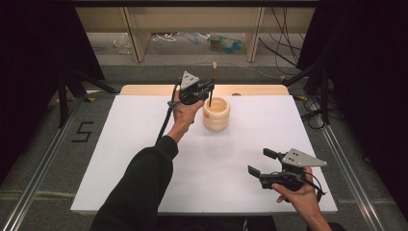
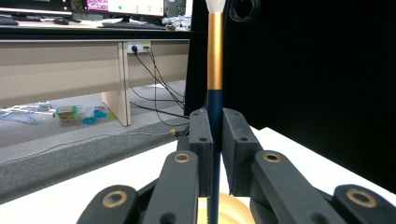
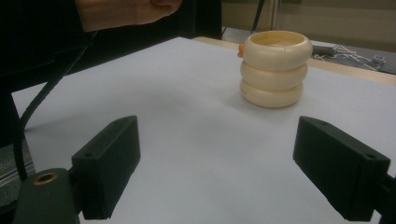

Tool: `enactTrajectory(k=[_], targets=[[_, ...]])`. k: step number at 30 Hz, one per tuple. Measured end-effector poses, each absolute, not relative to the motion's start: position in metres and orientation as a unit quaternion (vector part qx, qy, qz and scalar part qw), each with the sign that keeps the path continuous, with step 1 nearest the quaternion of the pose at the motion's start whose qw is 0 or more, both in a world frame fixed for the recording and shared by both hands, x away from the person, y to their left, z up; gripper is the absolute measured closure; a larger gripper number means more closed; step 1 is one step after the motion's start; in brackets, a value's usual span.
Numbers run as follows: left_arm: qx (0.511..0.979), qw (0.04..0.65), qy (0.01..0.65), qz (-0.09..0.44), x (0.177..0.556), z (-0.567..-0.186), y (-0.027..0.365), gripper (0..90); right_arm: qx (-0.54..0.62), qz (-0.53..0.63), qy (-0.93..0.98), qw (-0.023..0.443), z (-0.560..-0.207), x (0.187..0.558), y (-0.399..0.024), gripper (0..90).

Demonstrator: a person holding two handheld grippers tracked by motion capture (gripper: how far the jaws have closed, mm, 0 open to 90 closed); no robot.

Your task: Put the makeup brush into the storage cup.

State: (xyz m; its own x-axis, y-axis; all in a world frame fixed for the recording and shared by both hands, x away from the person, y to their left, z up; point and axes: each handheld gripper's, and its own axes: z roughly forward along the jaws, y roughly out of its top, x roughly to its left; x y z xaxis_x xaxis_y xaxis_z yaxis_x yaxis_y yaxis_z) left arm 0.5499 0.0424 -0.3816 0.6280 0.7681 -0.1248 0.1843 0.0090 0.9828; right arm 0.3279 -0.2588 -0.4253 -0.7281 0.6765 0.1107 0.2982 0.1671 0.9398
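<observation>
White sheeting covers the desk [image 1: 144, 159], with dark curtains at both sides and cables on the floor beyond its far edge. Nearest the person, the right tool [image 1: 262, 163] hovers low over the near right corner, jaws spread wide and holding nothing; it looks parked out of the way, its camera aimed across the sheet at the holder [image 3: 274, 67], well ahead of it. That holder is a cream cup shaped like three stacked rings, open at the top, standing upright near the desk's far edge. Directly above it, the left tool [image 1: 210, 89] is clamped on a brush [image 2: 215, 70], held vertical with the bristles up. The brush has a dark blue handle, a gold ferrule above the jaws and a pale tuft at the top. Its lower end points down into the holder's mouth just below the tool; whether it touches the bottom cannot be told. Held upright like this, the brush is probably being stood in the cup or drawn out.
</observation>
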Motion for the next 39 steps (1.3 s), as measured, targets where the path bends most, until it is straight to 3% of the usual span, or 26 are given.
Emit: enactTrajectory(k=[39], targets=[[0.665,0.608,0.364,0.234,0.562,-0.406,0.023,82.9,0.323,0.549,0.751,0.173,-0.425,0.328,-0.259,15.8]])
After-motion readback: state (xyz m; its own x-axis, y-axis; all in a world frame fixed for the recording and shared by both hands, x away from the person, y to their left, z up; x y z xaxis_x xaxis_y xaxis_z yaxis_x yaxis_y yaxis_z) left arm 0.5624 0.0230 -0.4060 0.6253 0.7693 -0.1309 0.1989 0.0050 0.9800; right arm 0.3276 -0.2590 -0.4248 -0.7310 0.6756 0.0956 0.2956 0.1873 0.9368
